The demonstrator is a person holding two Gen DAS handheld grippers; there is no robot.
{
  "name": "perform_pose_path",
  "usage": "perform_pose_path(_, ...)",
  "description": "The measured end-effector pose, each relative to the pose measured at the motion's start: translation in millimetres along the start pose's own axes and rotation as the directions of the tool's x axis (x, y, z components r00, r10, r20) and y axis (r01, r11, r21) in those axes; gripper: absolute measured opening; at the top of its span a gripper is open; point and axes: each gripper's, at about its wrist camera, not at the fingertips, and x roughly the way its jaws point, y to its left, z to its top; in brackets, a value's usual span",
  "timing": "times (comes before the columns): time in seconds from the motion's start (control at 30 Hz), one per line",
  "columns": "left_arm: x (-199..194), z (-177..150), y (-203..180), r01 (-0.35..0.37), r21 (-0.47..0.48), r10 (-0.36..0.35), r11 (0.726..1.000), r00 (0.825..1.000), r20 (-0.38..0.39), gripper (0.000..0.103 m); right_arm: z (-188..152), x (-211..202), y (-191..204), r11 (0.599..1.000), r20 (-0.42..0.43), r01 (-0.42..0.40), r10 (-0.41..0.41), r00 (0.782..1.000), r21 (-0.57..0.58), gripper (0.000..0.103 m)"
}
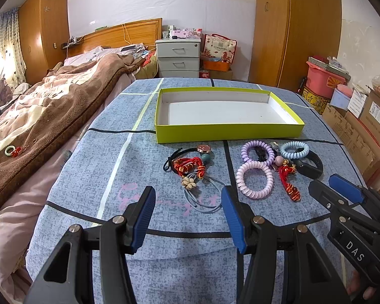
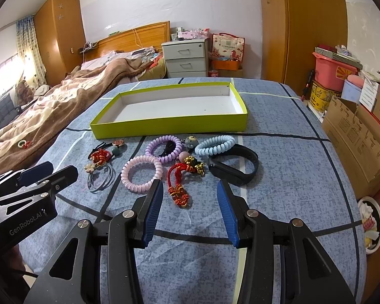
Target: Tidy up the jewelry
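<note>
Both tongs, left point(image 1: 187, 202) and right point(image 2: 190, 197), gape empty before scattered hair ties point(image 2: 142, 174).

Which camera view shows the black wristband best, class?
The right wrist view: the black wristband lies whole and unobstructed, just beyond the right gripper. In the left wrist view the wristband sits near the edge, smaller, its near side partly hidden behind the other gripper's fingers.
</note>
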Motion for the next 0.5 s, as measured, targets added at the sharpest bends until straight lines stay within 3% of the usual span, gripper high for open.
perform_pose_path(0.5, -3.3, -1.9, 1.2, 0.003, -0.002, -0.003, 1.0, 1.0, 0.005, 0.056, 0.6, -0.7, -0.2, 1.0, -0.001, -0.001, 0.001, 1.0, 0.001, 0.045)
